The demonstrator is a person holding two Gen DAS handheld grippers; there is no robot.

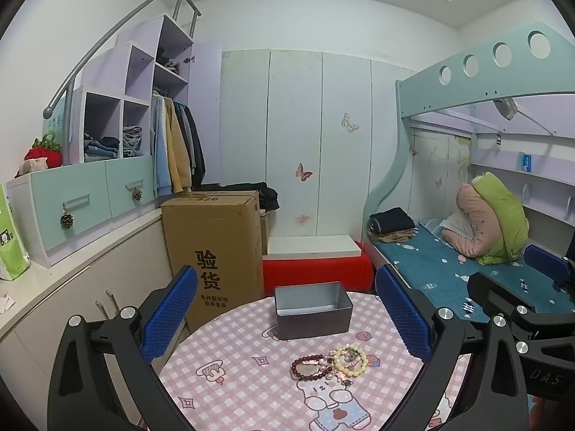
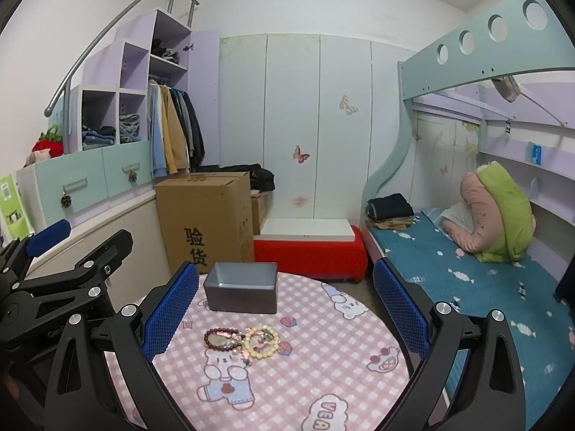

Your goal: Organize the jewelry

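Note:
A small pile of jewelry lies on the round pink checked table (image 1: 233, 344): a dark red bead bracelet (image 1: 309, 365), a cream bead bracelet (image 1: 350, 361) and small loose pieces between them. Behind it stands an open grey metal tin (image 1: 312, 310), empty inside. In the right wrist view the dark red bracelet (image 2: 220, 339), the cream bracelet (image 2: 261, 342) and the tin (image 2: 241, 287) sit left of centre. My left gripper (image 1: 287, 319) is open above the table, with the jewelry between and below its blue pads. My right gripper (image 2: 285, 309) is open and empty, to the right of the jewelry.
A tall cardboard box (image 1: 215, 248) stands behind the table on the left. A red bench with a white board (image 1: 316, 262) stands behind. A bunk bed with a teal sheet (image 1: 449, 269) is on the right. A cabinet counter (image 1: 72, 273) runs along the left.

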